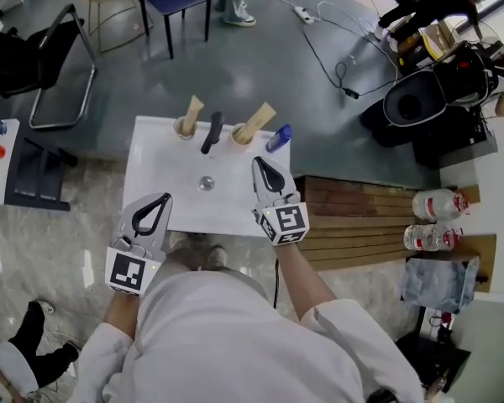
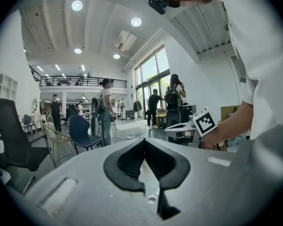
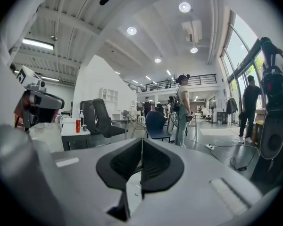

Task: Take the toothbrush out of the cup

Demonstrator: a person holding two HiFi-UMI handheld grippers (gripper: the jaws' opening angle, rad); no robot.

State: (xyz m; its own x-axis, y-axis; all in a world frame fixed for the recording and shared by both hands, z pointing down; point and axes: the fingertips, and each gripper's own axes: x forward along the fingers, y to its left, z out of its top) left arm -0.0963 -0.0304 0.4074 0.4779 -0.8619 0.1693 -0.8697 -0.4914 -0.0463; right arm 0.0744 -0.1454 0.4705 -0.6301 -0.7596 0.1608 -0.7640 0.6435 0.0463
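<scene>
White-sleeved arms are stretched over the washbasin. Both the left gripper and the right gripper are clenched and empty. At the far edge, a toothbrush is stood in the left cup and another toothbrush in the right cup.

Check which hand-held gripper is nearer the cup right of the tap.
Right. Right hand-held gripper just short of the cup; left hand-held gripper back at the near-left edge of the counter.

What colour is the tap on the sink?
Black. The tap shows best in the head view.
</scene>
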